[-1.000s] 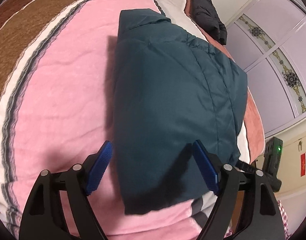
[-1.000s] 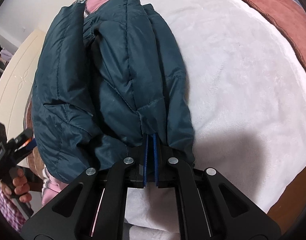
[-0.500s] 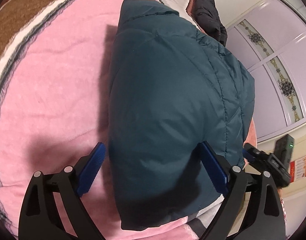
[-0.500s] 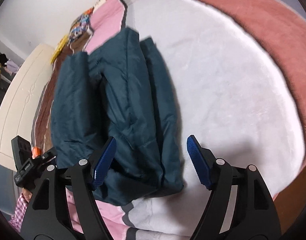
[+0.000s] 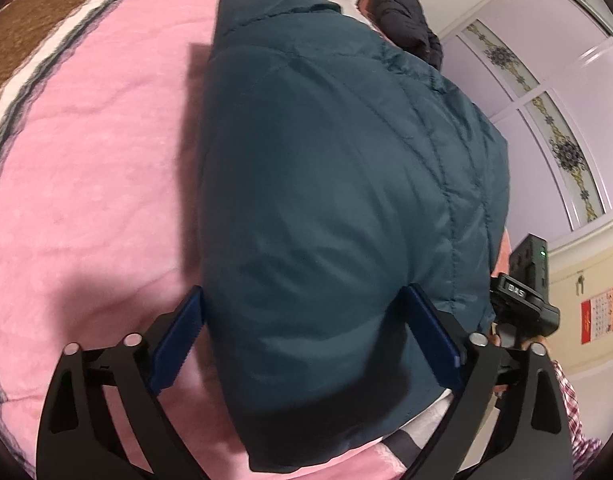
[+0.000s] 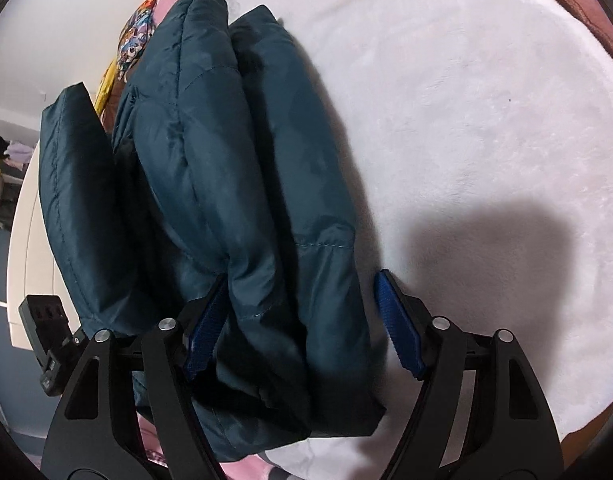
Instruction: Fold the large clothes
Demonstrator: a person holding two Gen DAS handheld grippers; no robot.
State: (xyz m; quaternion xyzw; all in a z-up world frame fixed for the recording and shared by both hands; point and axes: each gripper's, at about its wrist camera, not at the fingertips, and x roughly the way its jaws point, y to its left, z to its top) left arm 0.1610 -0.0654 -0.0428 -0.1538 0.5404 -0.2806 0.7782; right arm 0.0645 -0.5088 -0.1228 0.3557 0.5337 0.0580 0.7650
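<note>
A dark teal puffer jacket (image 5: pixel 326 184) lies folded in a thick bundle on the bed; it also shows in the right wrist view (image 6: pixel 242 184) as stacked layers. My left gripper (image 5: pixel 306 336) is open, its blue pads astride the near end of the bundle, close above it. My right gripper (image 6: pixel 302 328) is open too, its pads on either side of the folded edge of the jacket. Neither holds anything.
The bed has a pink blanket (image 5: pixel 86 168) with brown and white stripes and a white fleece area (image 6: pixel 486 120). A black garment (image 5: pixel 406 36) lies at the far end. Lilac wardrobe doors (image 5: pixel 554 92) stand to the right. The other gripper's body (image 5: pixel 522 292) shows beside the jacket.
My right gripper let go of the jacket's edge, opened, and moved back in over the bundle. My left gripper stayed open and came closer over the jacket.
</note>
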